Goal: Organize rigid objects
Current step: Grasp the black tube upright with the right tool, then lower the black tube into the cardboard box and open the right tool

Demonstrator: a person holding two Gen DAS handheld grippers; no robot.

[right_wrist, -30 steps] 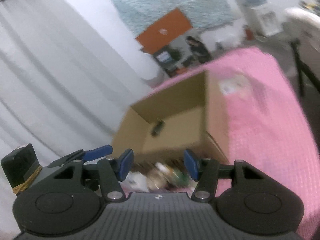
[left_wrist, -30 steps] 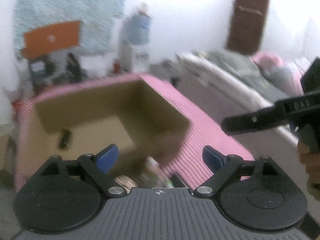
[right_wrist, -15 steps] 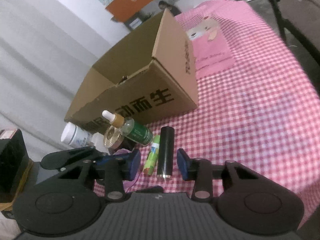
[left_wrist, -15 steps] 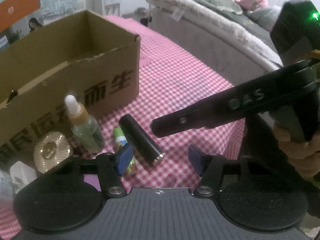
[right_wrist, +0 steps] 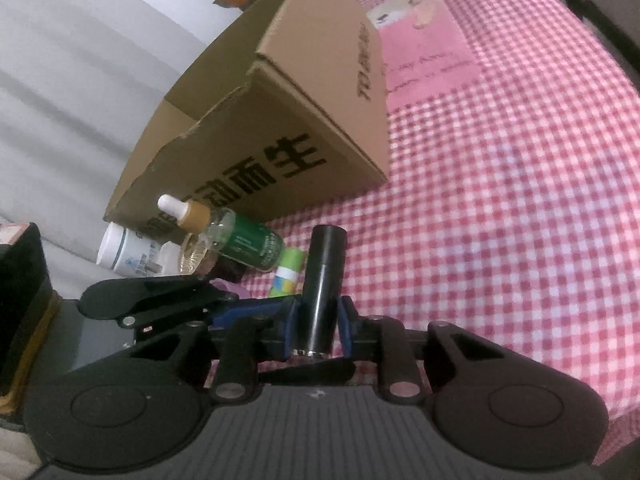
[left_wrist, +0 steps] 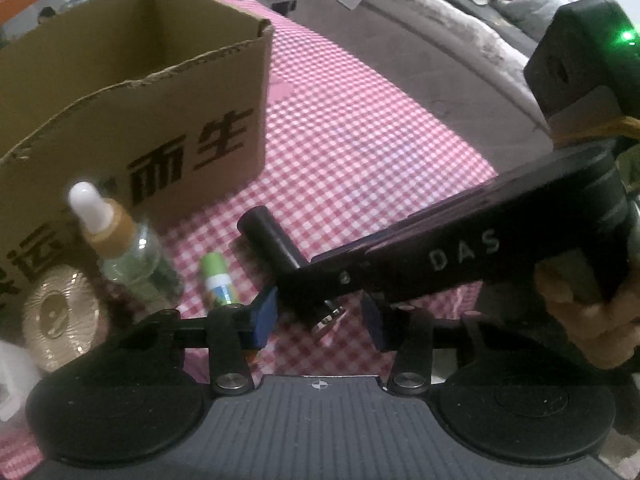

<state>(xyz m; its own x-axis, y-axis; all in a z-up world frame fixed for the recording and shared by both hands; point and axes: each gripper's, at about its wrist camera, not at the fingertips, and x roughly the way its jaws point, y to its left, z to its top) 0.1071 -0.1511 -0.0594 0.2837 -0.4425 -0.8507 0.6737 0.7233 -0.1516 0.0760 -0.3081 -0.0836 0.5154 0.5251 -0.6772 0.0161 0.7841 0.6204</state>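
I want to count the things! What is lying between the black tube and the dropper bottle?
A small green stick lies on the checked cloth between the black tube and the dropper bottle; both wrist views show it.

Glossy black tube (right_wrist: 323,280), matt corrugated cardboard box (right_wrist: 320,120), checked cloth (right_wrist: 500,220).

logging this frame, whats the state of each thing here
black tube: lying on the cloth, between the closing right gripper pads
left gripper: closing, jaws astride the tube's near end
box: open top
dropper bottle: capped, leaning
green stick: lying flat
white jar: on its side
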